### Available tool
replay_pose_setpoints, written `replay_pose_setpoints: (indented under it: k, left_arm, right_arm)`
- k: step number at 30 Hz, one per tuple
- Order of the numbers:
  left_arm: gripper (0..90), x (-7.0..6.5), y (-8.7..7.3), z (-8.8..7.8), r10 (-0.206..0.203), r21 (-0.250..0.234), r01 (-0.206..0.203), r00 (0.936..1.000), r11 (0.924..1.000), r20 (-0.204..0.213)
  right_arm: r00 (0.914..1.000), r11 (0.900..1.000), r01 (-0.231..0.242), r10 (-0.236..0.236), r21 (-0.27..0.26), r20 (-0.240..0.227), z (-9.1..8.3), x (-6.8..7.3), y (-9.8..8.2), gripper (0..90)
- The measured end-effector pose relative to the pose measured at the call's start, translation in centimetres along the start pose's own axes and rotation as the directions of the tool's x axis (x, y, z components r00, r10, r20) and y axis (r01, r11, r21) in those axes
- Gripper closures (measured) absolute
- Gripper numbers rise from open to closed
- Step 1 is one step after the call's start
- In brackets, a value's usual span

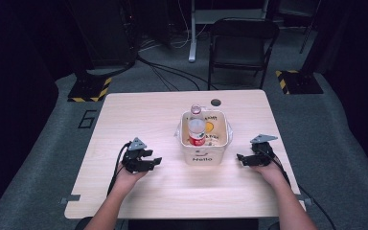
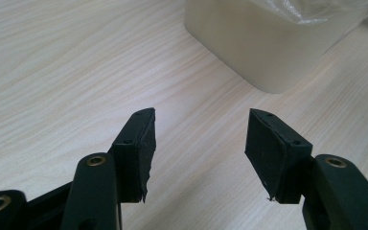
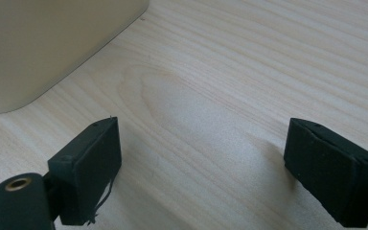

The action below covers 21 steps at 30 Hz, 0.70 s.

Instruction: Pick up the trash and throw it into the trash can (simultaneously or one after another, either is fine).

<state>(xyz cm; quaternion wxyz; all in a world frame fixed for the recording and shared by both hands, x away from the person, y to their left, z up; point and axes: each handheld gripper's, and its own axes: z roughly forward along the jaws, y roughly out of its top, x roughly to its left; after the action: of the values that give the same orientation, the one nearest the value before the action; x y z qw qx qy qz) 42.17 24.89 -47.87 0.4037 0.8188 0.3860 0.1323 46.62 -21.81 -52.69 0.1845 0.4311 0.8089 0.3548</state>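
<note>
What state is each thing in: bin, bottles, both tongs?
Cream bin: upright on the table, clear liner inside.
Red-label bottle: inside the bin, base toward the camera.
Second bottle: in the bin's far side, cap up.
Left tongs: open, empty, beside the bin.
Right tongs: open wide, empty, beside the bin.

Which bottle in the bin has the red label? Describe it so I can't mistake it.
On the light wooden table stands a cream square plastic bin marked "Hello". Inside it are two clear plastic bottles; the red-labelled bottle is the nearer, larger-looking one, while the second clear bottle behind it shows no red.
</note>
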Motion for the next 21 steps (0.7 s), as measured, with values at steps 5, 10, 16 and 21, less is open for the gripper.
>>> replay_pose_setpoints:
  k: [5, 10, 16, 21]
  left_arm:
    - [44.2, -0.3, -0.8, 0.8, 0.02, 0.003, -0.02, 0.9998, 0.9998, -0.008]
    - [44.2, -0.2, -1.6, 1.1, 0.027, 0.02, -0.026, 0.9996, 0.9994, -0.009]
    - [44.1, 0.2, -1.9, 1.1, 0.026, 0.04, -0.025, 0.9996, 0.9989, -0.008]
    - [43.2, 1.6, -1.6, 0.1, 0.044, 0.072, -0.042, 0.9987, 0.9965, -0.025]
  right_arm:
    - [1.0, 1.0, 0.0, 0.0, 0.0, 0.0, 0.0, 0.0, 0.0, 12.0]
    - [1.0, 1.0, 0.0, 0.0, 0.0, 0.0, 0.0, 0.0, 0.0, 12.0]
    - [1.0, 1.0, 0.0, 0.0, 0.0, 0.0, 0.0, 0.0, 0.0, 12.0]
    - [1.0, 1.0, 0.003, -0.003, -0.001, 0.002, 0.0, 0.0, 0.0, 12.0]
